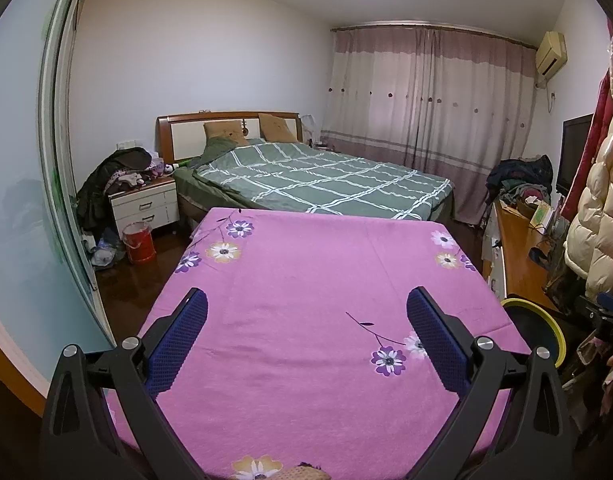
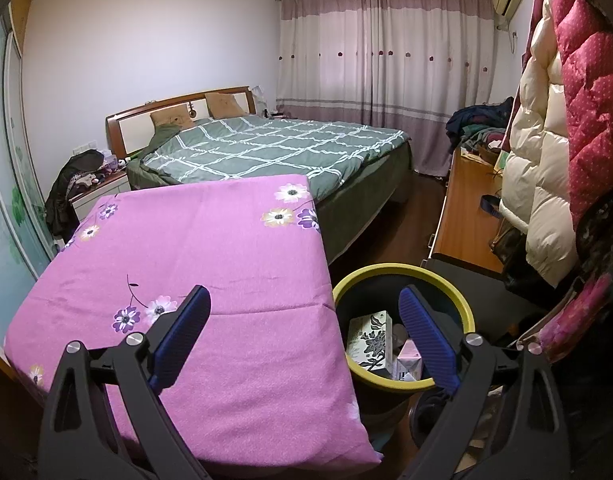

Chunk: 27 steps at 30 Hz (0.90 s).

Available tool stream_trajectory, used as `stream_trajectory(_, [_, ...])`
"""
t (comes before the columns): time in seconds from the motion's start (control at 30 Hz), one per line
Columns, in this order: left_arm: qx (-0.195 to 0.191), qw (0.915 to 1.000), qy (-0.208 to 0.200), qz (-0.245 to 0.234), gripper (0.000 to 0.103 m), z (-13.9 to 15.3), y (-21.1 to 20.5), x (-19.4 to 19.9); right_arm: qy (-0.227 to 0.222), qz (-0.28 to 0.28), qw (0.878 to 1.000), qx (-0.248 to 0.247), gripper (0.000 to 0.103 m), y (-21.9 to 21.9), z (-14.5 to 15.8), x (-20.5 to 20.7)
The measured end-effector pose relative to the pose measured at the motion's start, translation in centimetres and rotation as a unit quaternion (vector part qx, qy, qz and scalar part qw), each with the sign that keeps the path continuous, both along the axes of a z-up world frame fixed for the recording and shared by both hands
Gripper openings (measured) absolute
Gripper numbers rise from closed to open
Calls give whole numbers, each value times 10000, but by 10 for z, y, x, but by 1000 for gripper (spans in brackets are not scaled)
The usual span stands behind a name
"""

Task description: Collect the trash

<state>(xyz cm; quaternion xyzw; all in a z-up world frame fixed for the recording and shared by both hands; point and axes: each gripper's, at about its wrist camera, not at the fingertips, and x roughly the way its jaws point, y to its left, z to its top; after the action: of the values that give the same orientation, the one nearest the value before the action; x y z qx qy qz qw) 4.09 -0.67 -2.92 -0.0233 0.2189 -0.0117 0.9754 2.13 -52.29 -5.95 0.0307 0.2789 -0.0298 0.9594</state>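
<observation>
Right wrist view showed the right hand-held gripper (image 2: 302, 336) released and empty, straddling the edge of the pink-covered worktop (image 2: 210, 240) and the yellow-rimmed bin (image 2: 402, 270) beside it. Two cartons (image 2: 369, 340) already lay inside the bin. The left hand-held gripper (image 1: 306, 336) hung released over the same worktop. No loose trash showed on the cloth, so the likely fault was snagging the cloth or knocking the bin's rim.
</observation>
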Motion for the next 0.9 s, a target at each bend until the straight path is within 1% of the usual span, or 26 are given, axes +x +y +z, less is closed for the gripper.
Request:
stream_trajectory(0.23, [0, 10000, 20, -49, 98, -7, -1, 4, 76, 20, 10000, 38, 91, 1, -7, 5])
stream_trajectory(0.57, [-50, 9998, 185, -96, 98, -25, 4, 12, 153, 41, 9999, 26, 91, 6, -12, 7])
stream_trajectory(0.9, [-30, 9999, 124, -90, 98, -28, 5, 9, 202, 100, 9997, 5, 91, 10, -16, 9])
